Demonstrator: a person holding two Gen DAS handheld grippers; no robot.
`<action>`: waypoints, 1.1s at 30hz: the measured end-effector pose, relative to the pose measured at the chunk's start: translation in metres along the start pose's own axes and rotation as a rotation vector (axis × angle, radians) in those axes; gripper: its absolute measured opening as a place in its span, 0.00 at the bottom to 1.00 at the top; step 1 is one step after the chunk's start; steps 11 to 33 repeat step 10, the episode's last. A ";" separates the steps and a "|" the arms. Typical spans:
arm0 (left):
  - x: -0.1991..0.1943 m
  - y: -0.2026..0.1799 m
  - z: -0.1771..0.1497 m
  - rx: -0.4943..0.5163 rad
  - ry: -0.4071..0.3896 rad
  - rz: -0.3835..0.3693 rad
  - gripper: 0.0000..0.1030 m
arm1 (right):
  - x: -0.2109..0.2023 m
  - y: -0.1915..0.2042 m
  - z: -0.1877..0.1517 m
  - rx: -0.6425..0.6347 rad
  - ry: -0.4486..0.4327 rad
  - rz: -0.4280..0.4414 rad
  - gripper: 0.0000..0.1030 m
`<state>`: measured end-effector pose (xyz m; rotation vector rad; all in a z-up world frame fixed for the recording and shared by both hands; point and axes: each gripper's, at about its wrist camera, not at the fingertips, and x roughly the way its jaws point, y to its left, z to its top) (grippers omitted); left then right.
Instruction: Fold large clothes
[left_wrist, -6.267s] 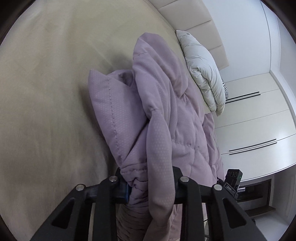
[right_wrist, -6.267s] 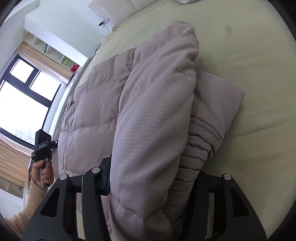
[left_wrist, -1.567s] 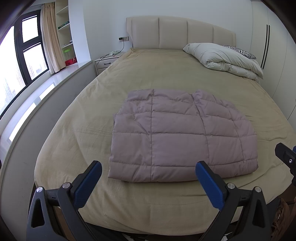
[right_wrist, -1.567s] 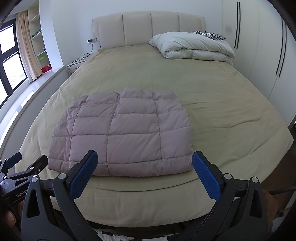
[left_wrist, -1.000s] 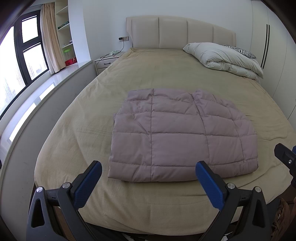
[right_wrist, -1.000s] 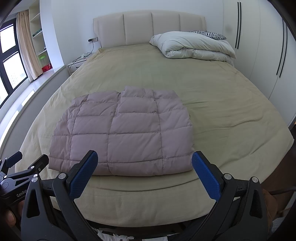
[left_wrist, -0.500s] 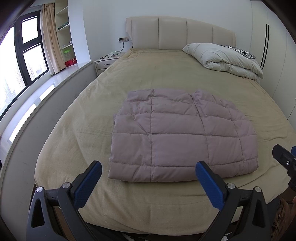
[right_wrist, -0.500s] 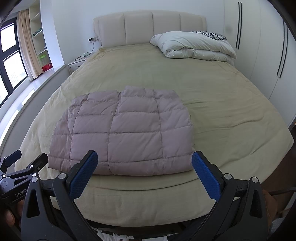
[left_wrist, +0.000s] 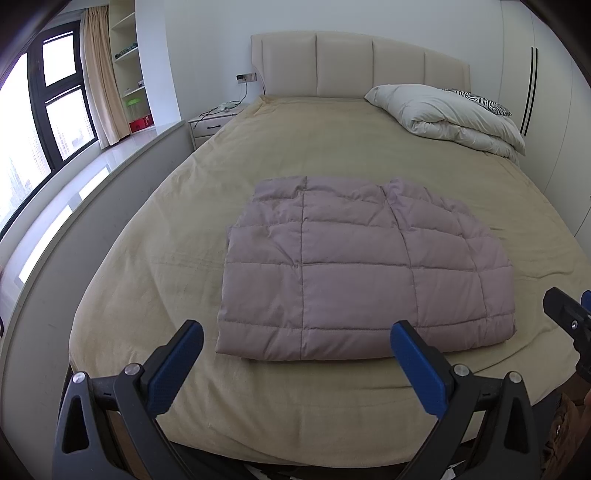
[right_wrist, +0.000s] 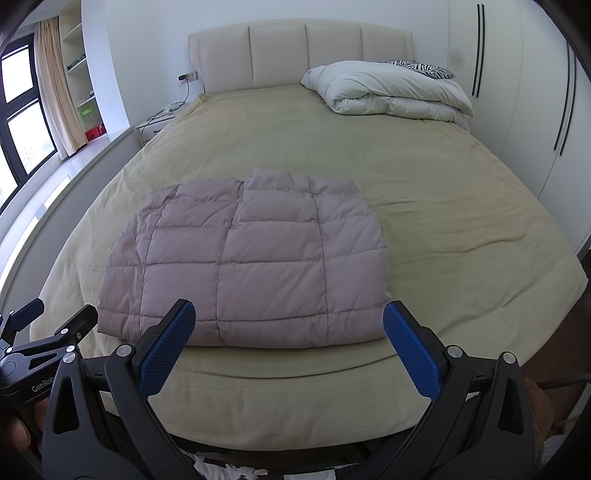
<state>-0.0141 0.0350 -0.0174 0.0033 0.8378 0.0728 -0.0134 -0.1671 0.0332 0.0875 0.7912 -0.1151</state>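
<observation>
A mauve quilted puffer jacket (left_wrist: 364, 271) (right_wrist: 245, 266) lies folded into a flat rectangle near the foot of the bed (left_wrist: 332, 144) (right_wrist: 461, 206). My left gripper (left_wrist: 297, 330) hovers open over the bed's foot edge, short of the jacket, nothing between its blue pads. My right gripper (right_wrist: 288, 310) is also open and empty, its tips over the jacket's near hem. Each gripper shows at the edge of the other's view: the right one (left_wrist: 569, 319), the left one (right_wrist: 44, 332), held by a hand.
A folded white duvet (left_wrist: 447, 116) (right_wrist: 388, 94) with a zebra-print pillow lies by the cream headboard (right_wrist: 299, 51). A nightstand (left_wrist: 212, 120), window ledge and shelves stand left of the bed; white wardrobe doors (right_wrist: 517, 92) line the right.
6.3 s ago both grippers were shut on bunched jacket. The jacket has since been let go and lies folded flat. Over the last 1.6 s nothing but slight drift.
</observation>
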 end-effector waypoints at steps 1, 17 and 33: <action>0.000 0.000 0.000 -0.001 0.001 -0.001 1.00 | 0.000 0.000 0.000 0.000 0.002 0.000 1.00; 0.003 0.003 -0.002 0.001 -0.007 -0.002 1.00 | 0.002 0.002 -0.006 -0.003 0.014 0.003 1.00; 0.003 0.003 -0.002 0.001 -0.007 -0.002 1.00 | 0.002 0.002 -0.006 -0.003 0.014 0.003 1.00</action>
